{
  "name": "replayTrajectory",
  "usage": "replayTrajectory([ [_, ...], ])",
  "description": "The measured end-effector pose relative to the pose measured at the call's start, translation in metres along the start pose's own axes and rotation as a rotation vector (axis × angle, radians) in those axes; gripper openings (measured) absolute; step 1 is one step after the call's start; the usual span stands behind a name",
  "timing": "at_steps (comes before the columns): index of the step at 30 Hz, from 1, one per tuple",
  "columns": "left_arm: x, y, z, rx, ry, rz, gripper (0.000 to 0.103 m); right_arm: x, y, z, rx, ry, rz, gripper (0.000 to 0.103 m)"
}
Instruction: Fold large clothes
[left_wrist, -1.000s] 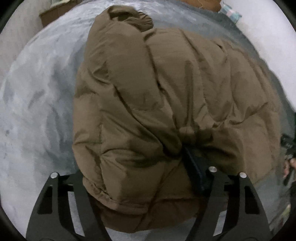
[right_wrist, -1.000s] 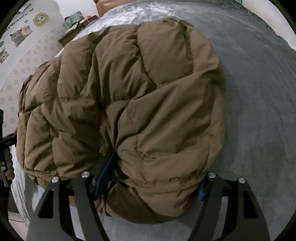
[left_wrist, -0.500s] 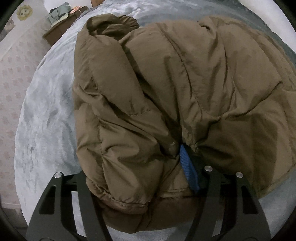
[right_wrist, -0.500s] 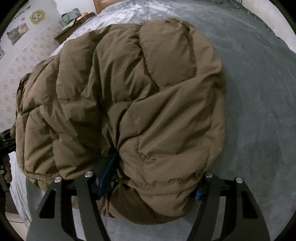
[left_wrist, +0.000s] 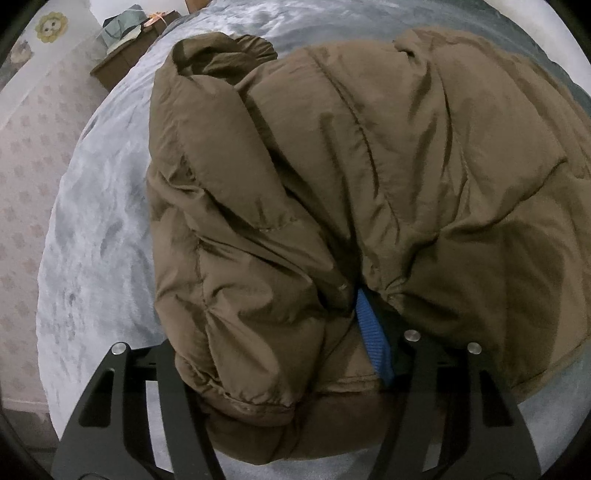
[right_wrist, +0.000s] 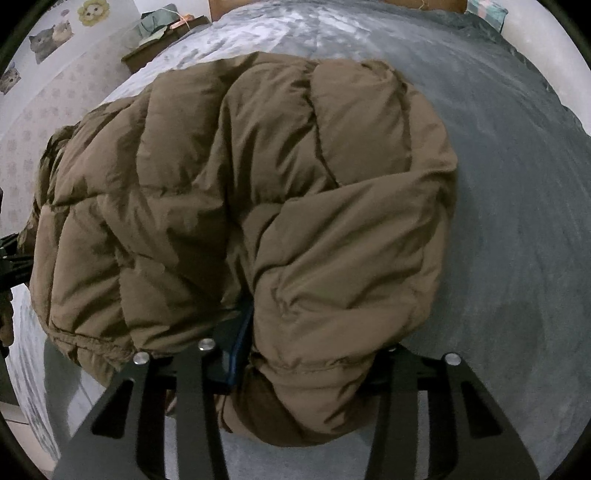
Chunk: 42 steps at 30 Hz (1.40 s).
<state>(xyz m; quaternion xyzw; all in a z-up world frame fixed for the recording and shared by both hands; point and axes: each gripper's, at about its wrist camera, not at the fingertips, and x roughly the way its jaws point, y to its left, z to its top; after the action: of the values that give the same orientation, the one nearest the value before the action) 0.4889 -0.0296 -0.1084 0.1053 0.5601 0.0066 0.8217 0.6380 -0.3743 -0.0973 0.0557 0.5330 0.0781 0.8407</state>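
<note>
Grey plush bed (left_wrist: 96, 236) carries a brown quilted puffer jacket (left_wrist: 332, 192), bunched and puffy, filling centre to 3 o'clock. Left gripper (left_wrist: 291, 354) and right gripper (right_wrist: 314, 354) each clamp its hem folds.

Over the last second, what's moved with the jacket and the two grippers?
The left gripper has swung left, bringing the nightstand and wallpaper into its view. Both it and the right gripper keep their hold on the brown jacket, bunched as before on the grey bed.
</note>
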Motion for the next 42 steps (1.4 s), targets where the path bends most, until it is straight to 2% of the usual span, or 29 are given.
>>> replayTrajectory([
  [3,0.001,-0.003,-0.001,-0.001,0.003,-0.007,0.063,0.002,-0.005,0.000,0.009,0.020,0.026,0.052],
  [7,-0.008,0.016,-0.010,0.002,0.003,-0.017,0.064,0.004,-0.017,-0.001,0.035,0.036,0.091,0.061],
  [12,0.000,0.026,-0.009,0.000,0.003,-0.029,0.064,0.014,-0.045,-0.015,0.141,0.061,0.237,0.076],
  [15,0.001,0.028,-0.008,-0.001,0.006,-0.028,0.065,0.020,-0.052,-0.021,0.202,0.071,0.321,0.076],
  [17,0.001,0.029,-0.007,-0.001,0.006,-0.029,0.065,0.021,-0.049,-0.022,0.213,0.066,0.345,0.076],
  [20,0.003,0.032,-0.006,-0.006,0.006,-0.038,0.065,0.021,-0.038,-0.016,0.205,0.067,0.351,0.073],
  [22,0.003,0.032,-0.007,-0.007,0.003,-0.037,0.065,0.020,-0.030,-0.010,0.178,0.064,0.348,0.066],
  [24,0.004,0.034,-0.007,-0.014,-0.003,-0.047,0.064,0.014,-0.023,-0.003,0.156,0.067,0.346,0.054],
  [27,0.008,0.038,-0.009,-0.031,-0.014,-0.063,0.061,0.007,-0.014,0.003,0.125,0.069,0.331,0.042],
  [30,0.007,0.039,-0.009,-0.024,-0.020,-0.054,0.054,-0.005,-0.004,0.001,0.095,0.060,0.298,0.035],
  [36,0.009,0.034,-0.011,-0.009,-0.020,-0.031,0.039,-0.023,0.037,0.004,-0.002,0.038,0.175,0.028],
  [42,0.008,0.027,-0.017,-0.024,-0.018,-0.029,0.029,-0.044,0.078,-0.002,-0.098,-0.009,0.057,0.025],
])
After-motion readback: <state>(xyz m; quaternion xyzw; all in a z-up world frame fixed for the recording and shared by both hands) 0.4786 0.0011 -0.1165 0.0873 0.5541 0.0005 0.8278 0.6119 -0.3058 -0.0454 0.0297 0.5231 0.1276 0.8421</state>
